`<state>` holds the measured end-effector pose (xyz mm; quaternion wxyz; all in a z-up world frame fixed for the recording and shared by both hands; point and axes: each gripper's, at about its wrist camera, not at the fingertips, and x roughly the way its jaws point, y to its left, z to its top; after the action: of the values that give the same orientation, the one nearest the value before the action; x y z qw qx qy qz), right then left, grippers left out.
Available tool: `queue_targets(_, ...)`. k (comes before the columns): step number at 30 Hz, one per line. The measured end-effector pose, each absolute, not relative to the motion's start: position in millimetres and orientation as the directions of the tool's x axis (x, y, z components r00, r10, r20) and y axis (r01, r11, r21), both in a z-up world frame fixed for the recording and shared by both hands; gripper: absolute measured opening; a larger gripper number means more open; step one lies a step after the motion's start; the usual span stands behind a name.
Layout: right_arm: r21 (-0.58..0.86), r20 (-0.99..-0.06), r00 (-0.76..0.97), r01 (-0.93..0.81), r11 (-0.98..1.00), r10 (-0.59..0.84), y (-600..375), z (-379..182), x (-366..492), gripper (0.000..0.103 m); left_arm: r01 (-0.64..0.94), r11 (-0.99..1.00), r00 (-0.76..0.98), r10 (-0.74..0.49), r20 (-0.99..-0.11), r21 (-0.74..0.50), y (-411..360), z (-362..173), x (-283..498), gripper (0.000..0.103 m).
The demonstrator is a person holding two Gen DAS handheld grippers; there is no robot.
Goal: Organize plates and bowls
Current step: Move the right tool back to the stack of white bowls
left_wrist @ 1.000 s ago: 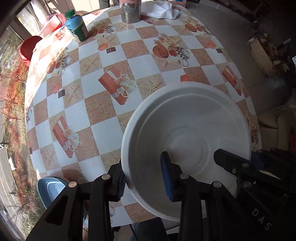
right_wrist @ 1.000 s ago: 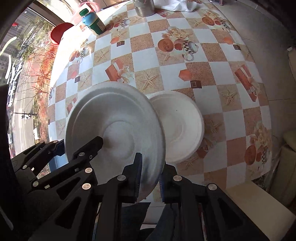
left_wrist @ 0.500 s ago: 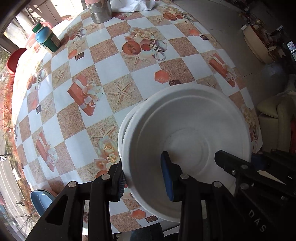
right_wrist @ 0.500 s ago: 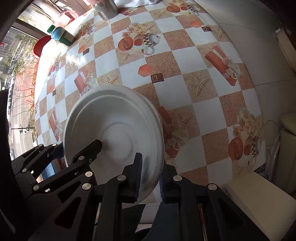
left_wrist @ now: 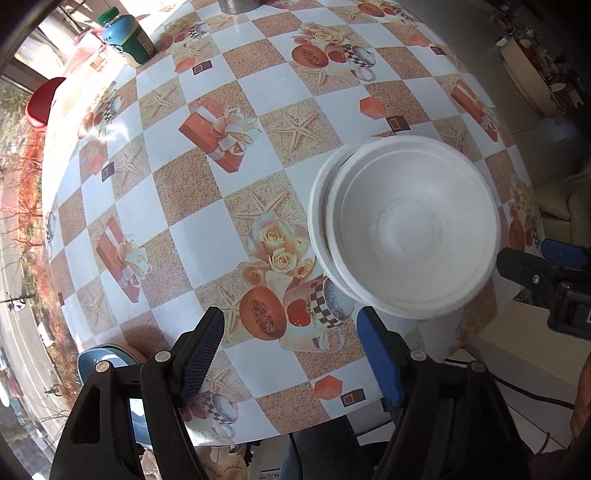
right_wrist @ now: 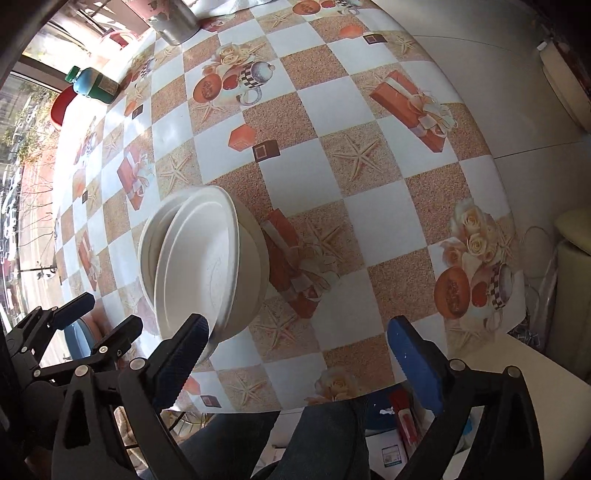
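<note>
A white bowl [left_wrist: 413, 229] sits nested in a second white bowl [left_wrist: 317, 206] on the patterned tablecloth [left_wrist: 207, 177] near the front right edge. The stack also shows in the right wrist view [right_wrist: 199, 266], with the lower bowl's outer wall [right_wrist: 251, 266] showing. My left gripper [left_wrist: 291, 354] is open and empty, pulled back to the left of and in front of the stack. My right gripper [right_wrist: 295, 354] is open and empty, to the right of the stack. Its left fingertip [right_wrist: 192, 339] overlaps the stack's near rim in view.
A green bottle [left_wrist: 129, 37] and a metal can [right_wrist: 173, 22] stand at the far side. A red chair [left_wrist: 40, 103] is beyond the table at far left. A blue stool [left_wrist: 99, 362] is below the near edge. A white bench [right_wrist: 498, 369] is at right.
Both grippers held one white bowl together above the table. They lowered it into the other bowl, then both opened and drew back from the stack.
</note>
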<state>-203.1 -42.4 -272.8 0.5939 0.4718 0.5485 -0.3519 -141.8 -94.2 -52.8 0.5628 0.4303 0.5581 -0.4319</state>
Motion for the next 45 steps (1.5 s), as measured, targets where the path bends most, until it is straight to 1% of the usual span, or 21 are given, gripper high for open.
queue_targets(3, 0.112, -0.992, 0.087, 0.942, 0.317, 0.092, -35, -274, -209, 0.098, 0.961, 0.277, 0.002, -0.009, -1.0, 0.0, -86, -49, -135, 0.078)
queue_targets(8, 0.109, -0.99, 0.078, 0.951, 0.288, 0.116, -29, -286, -208, 0.098, 0.954, 0.297, 0.039, -0.038, -0.999, 0.026, -78, -37, -123, 0.078)
queue_targets(12, 0.036, -0.998, 0.021, 0.948, 0.317, 0.051, -35, -286, -195, 0.098, 0.949, 0.311, 0.076, -0.047, -0.996, 0.057, -67, -29, -113, 0.078)
queue_targets(20, 0.028, -0.986, -0.039, 0.919, 0.394, 0.161, -31, -344, -157, 0.098, 0.922, 0.366, 0.146, -0.019, -0.989, 0.129, -41, -20, -86, 0.078)
queue_targets(23, 0.052, -0.983, -0.03, 0.901, 0.431, 0.183, -26, -356, -142, 0.098, 0.914, 0.379, 0.161, -0.008, -0.987, 0.146, -37, -18, -80, 0.078)
queue_targets(25, 0.083, -0.986, 0.009, 0.895, 0.439, 0.168, -25, -352, -135, 0.098, 0.911, 0.387, 0.162, -0.01, -0.987, 0.146, -39, -17, -77, 0.078)
queue_targets(29, 0.106, -0.993, 0.069, 0.891, 0.442, 0.099, -32, -327, -132, 0.099, 0.915, 0.379, 0.158, -0.026, -0.987, 0.137, -50, -14, -79, 0.078)
queue_targets(32, 0.138, -0.99, 0.12, 0.899, 0.417, 0.07, -39, -308, -141, 0.099, 0.929, 0.347, 0.154, -0.042, -0.987, 0.13, -62, -12, -87, 0.078)
queue_targets(36, 0.135, -0.99, 0.138, 0.914, 0.383, 0.019, -43, -290, -160, 0.099, 0.947, 0.295, 0.15, -0.063, -0.987, 0.125, -75, -9, -99, 0.078)
queue_targets(42, 0.123, -0.987, 0.144, 0.962, 0.244, -0.069, -62, -270, -199, 0.099, 0.958, 0.26, 0.141, -0.071, -0.987, 0.118, -84, -10, -106, 0.078)
queue_targets(45, 0.125, -0.988, 0.14, 0.973, 0.194, -0.062, -71, -270, -203, 0.099, 0.957, 0.269, 0.131, -0.064, -0.989, 0.11, -85, -12, -106, 0.078)
